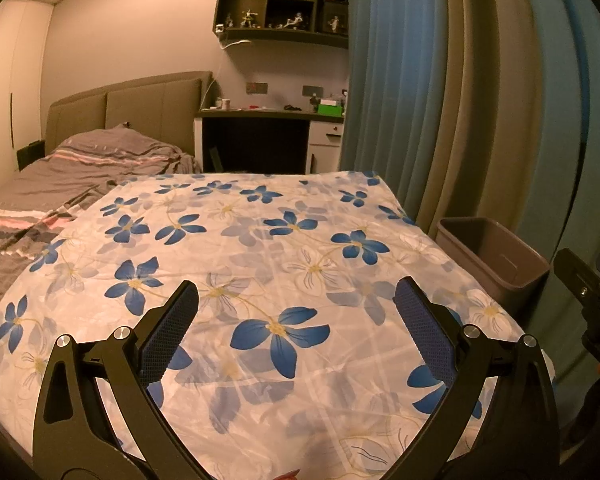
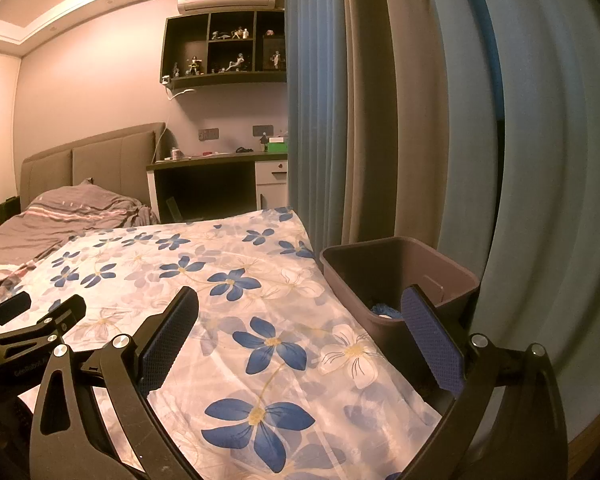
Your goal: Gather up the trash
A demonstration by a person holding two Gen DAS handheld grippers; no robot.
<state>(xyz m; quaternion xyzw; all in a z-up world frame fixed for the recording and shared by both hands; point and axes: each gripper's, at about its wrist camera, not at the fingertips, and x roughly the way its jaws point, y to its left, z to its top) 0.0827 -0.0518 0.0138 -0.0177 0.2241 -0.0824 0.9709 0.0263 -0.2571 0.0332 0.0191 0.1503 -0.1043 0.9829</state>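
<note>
my left gripper (image 1: 296, 308) is held above the floral cloth (image 1: 260, 264), jaws spread wide apart, nothing between the blue textured pads (image 1: 168, 332). my right gripper (image 2: 300, 312) is likewise spread wide with nothing gripped; its left finger sits over the cloth and its right finger over the near rim of the grey trash bin (image 2: 384, 268). the bin stands just beside the right edge of the cloth-covered surface, against the blue and beige curtains (image 2: 380, 120). inside the bin, low against the near wall, a blue item with a small white piece (image 2: 384, 311) is visible; i cannot tell what it is. in the left wrist view the bin (image 1: 496, 252) shows its far inner wall only. the cloth surface carries no loose items in either view. behind the cloth lies a bed with grey striped bedding (image 1: 80, 160), a desk (image 1: 268, 116) beyond it, and a wall shelf of figurines (image 1: 284, 4) above.
</note>
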